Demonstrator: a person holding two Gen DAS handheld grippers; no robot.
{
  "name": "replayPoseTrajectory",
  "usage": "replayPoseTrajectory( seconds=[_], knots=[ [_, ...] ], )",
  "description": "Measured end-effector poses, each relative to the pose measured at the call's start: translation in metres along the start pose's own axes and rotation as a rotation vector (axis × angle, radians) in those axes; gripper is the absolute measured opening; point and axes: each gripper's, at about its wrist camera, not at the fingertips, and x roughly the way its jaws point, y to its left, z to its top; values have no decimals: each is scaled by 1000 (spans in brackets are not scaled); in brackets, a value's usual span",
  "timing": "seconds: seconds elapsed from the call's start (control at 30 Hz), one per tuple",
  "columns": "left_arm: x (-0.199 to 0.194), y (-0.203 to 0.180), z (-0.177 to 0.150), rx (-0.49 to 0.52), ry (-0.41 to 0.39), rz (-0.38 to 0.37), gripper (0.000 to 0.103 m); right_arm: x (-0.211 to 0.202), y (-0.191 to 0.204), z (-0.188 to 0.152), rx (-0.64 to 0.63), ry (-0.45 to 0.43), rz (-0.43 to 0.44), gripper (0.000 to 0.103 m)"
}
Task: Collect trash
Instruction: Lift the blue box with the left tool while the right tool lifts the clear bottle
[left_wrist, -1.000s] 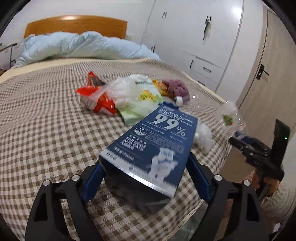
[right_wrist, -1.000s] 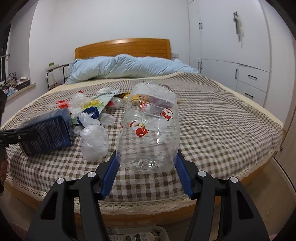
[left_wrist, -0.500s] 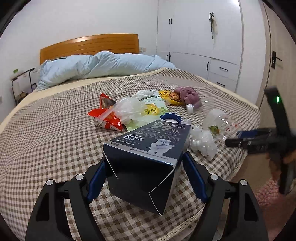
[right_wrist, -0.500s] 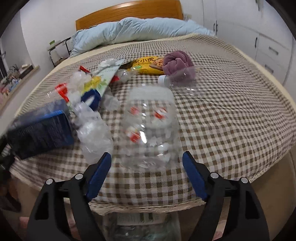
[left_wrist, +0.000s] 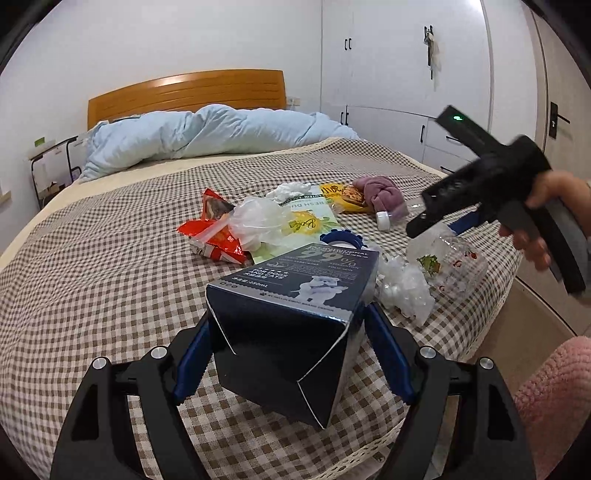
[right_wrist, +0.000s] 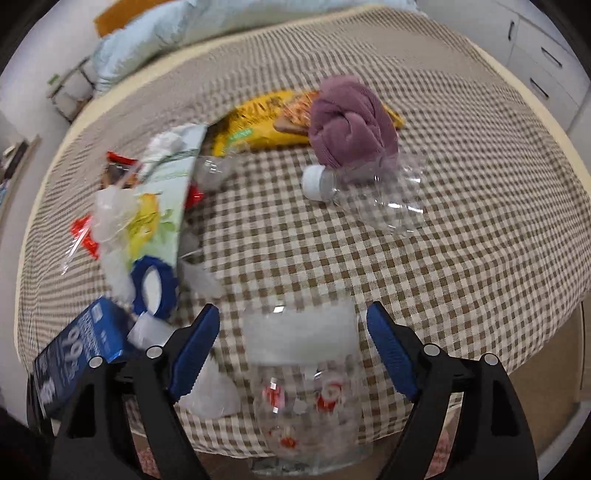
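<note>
My left gripper (left_wrist: 291, 354) is shut on a dark blue carton (left_wrist: 291, 317) and holds it above the near edge of the bed. It also shows in the right wrist view (right_wrist: 74, 354). My right gripper (right_wrist: 291, 350) is open. A clear plastic jar with Santa pictures (right_wrist: 306, 387) sits between and below its fingers, apart from both pads, blurred. In the left wrist view the jar (left_wrist: 450, 262) hangs just under the right gripper (left_wrist: 480, 192) at the bed's right edge.
On the checked bedspread (right_wrist: 443, 240) lie a clear bottle with a white cap (right_wrist: 369, 188), a purple cloth (right_wrist: 351, 125), a yellow snack bag (right_wrist: 258, 125), a red wrapper (left_wrist: 214, 232), a green pouch (right_wrist: 159, 206), crumpled plastic (left_wrist: 404, 288) and a blue ring (right_wrist: 153, 291). Wardrobes stand right.
The right gripper has opened and tilted down; the Santa jar has left its pads and dropped lower in view. The left gripper still holds the carton, raised and levelled.
</note>
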Motion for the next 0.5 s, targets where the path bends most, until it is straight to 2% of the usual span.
replayPoseTrajectory(
  seconds=[0.1, 0.13, 0.23, 0.5],
  knots=[
    [-1, 0, 0, 4, 2, -5, 76, 7, 4, 1, -43, 35, -42, 70],
    [-1, 1, 0, 3, 3, -6, 76, 8, 5, -1, -56, 39, -48, 63],
    [0, 1, 0, 1, 4, -9, 76, 5, 8, -3, -82, 20, -60, 60],
    [-2, -1, 0, 6, 1, -6, 75, -47, 14, -30, -189, -212, -2, 60]
  ],
)
